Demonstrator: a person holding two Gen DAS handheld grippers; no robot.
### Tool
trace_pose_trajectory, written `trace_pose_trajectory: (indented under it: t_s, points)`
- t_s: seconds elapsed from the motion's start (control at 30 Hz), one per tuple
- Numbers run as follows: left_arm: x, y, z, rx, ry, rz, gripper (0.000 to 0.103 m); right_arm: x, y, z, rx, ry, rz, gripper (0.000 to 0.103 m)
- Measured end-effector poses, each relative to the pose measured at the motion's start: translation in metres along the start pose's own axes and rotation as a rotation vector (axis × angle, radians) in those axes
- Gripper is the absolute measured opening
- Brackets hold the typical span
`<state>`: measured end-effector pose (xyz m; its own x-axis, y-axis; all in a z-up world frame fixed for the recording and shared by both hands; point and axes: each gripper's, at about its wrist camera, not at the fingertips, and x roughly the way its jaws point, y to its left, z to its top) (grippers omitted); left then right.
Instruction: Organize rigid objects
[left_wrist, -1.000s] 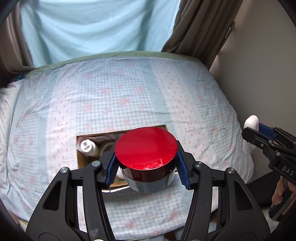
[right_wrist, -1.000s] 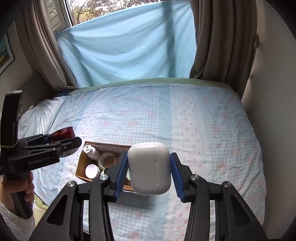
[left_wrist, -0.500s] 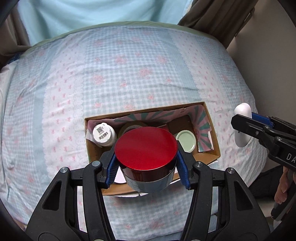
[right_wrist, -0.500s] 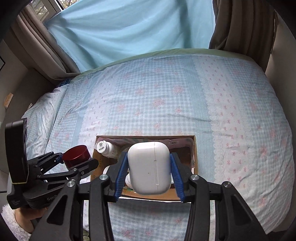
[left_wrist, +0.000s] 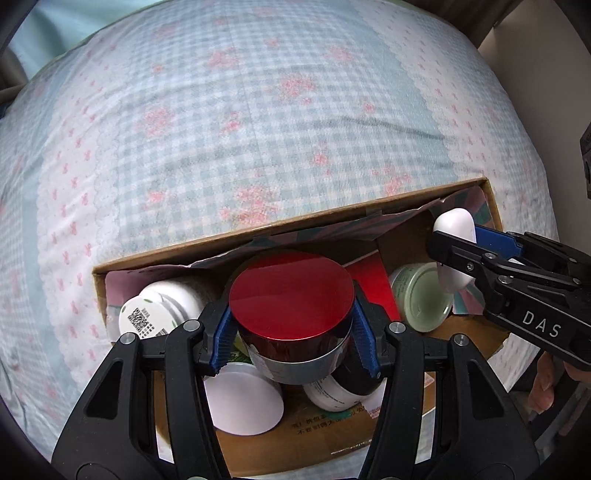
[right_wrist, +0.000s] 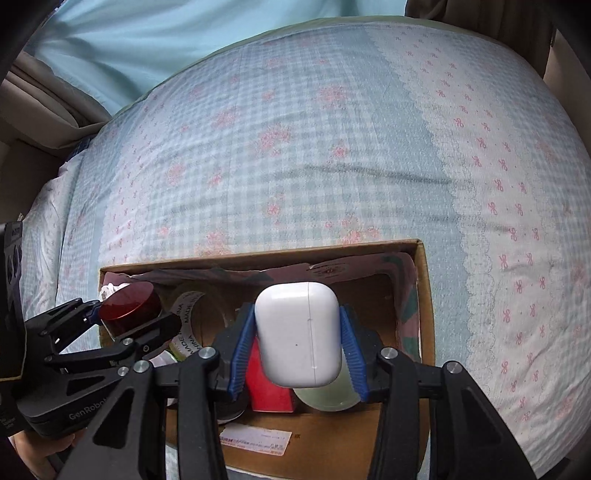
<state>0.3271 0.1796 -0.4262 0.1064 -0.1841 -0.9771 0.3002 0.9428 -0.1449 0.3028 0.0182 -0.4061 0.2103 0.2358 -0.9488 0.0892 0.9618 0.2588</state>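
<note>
Your left gripper (left_wrist: 293, 338) is clamped on a red-lidded jar (left_wrist: 291, 295), its blue pads (left_wrist: 221, 341) pressing both sides of the jar's dark body, and you are holding it above the left half of the open cardboard box (left_wrist: 280, 227). Directly under that jar sit a white round lid (left_wrist: 243, 404) and a white bottle with a dark cap (left_wrist: 343, 387) lying on the box floor; whether the jar touches them cannot be told. Your right gripper (right_wrist: 297, 345) is closed on a white earbuds case (right_wrist: 297, 332), gripped upright between its blue pads (right_wrist: 242, 347), held over the right half of the same box. Just below the case lie a red box (right_wrist: 271, 384) and a pale green lidded jar (right_wrist: 325, 393), side by side. Toward the left wall of the box, a white bottle with a QR-code label (left_wrist: 155, 312) lies tilted, and a roll of clear tape (right_wrist: 194, 321) stands beside it, between the bottle and the red box. The box interior is lined with patterned pink and green paper (left_wrist: 476, 203), visible along the far wall and right end. The cardboard box rests on a bed covered by a blue gingham quilt with pink flowers (right_wrist: 295, 129), which spreads out beyond the far wall. At the far edge of the bed hangs a light blue cloth (right_wrist: 147, 40), flanked by brownish curtains (right_wrist: 40, 88).
</note>
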Motion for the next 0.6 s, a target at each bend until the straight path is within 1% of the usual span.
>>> trace_pose_trajectory:
  t_s: [0.2,0.27,0.3,0.33,0.37,0.4,0.43,0.47,0.5,0.53,0.6]
  points:
    - [0.011,-0.003,0.003,0.005,0.026,0.011,0.051,0.026,0.001,0.001,-0.004,0.064,0.009,0.042]
    - [0.008,-0.004,0.003,0.009,0.021,0.007,0.054,0.028,0.001,0.003,0.002,0.069,0.003,0.042]
    - [0.005,-0.005,0.004,0.011,0.01,0.01,0.066,0.028,0.001,0.004,0.005,0.068,0.003,0.042]
    - [0.0,-0.005,0.004,0.011,-0.007,0.037,0.084,0.027,0.0,0.005,0.008,0.065,0.004,0.043]
    - [-0.005,-0.004,0.005,0.012,-0.014,0.046,0.097,0.024,-0.002,0.007,0.013,0.059,-0.01,0.047]
    - [-0.009,-0.002,0.004,0.008,-0.026,0.028,0.103,0.022,-0.004,0.009,0.019,0.054,-0.015,0.059]
    - [-0.013,0.0,0.003,0.0,-0.03,0.018,0.103,0.018,-0.007,0.009,0.025,0.046,-0.014,0.068]
    - [-0.015,0.001,0.002,-0.004,-0.028,0.013,0.103,0.014,-0.01,0.01,0.041,0.048,-0.014,0.089]
    - [-0.017,0.001,0.0,-0.005,-0.028,0.016,0.103,0.011,-0.012,0.01,0.053,0.052,0.018,0.094]
    - [-0.02,0.001,-0.002,-0.002,-0.03,0.02,0.103,0.008,-0.013,0.01,0.058,0.056,0.037,0.094]
    - [-0.025,-0.001,-0.007,0.007,-0.035,0.03,0.103,0.003,-0.01,0.007,0.039,0.054,0.005,0.094]
